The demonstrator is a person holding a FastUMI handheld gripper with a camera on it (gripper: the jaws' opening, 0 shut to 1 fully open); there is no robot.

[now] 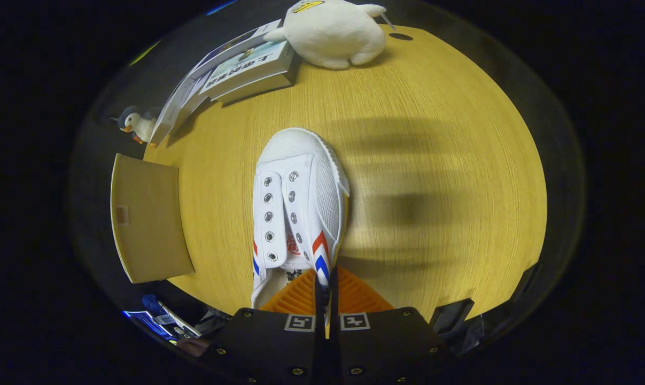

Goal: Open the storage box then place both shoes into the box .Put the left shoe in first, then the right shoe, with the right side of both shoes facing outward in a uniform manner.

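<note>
Tongs nearly together, clamped on the shoe's thin side wall near the heel; I see ribbed pads either side of it. Shoe: white mesh canvas, metal eyelets, no laces, red-blue stripes, rounded toe pointing straight away from me, long axis in line with the fingers, over the wood-grain worktop. Flat cardboard box lies left of it.
</note>
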